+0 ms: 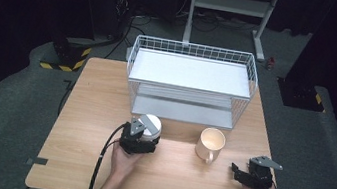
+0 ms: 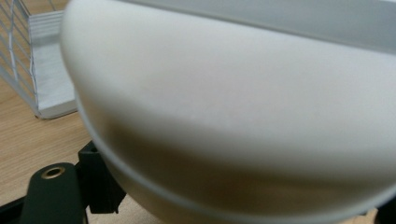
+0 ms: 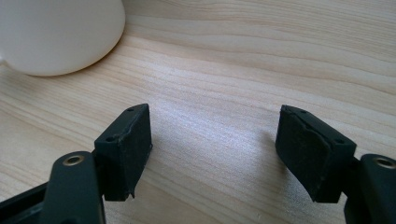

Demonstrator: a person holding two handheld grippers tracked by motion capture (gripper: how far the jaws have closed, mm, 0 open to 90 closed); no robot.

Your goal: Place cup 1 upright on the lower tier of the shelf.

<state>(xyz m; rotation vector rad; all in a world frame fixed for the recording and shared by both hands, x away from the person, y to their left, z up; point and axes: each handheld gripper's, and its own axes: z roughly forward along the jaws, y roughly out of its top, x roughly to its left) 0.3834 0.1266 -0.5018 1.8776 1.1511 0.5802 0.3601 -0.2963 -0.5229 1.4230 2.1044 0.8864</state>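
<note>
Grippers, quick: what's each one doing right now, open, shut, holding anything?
Left gripper: jaws around the white cup; whether the pads press on it yet cannot be told.
Right gripper: open, nothing between its jaws, over bare table.

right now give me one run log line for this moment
left gripper: around white cup, grip unclear | right gripper: open, empty, on table | mug: untouched, before wire rack

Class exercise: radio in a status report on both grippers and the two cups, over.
Left gripper at white cup, grip unconfirmed. Right gripper open, nothing between its jaws. Cream mug upright between them. Wire rack behind. Over.
</note>
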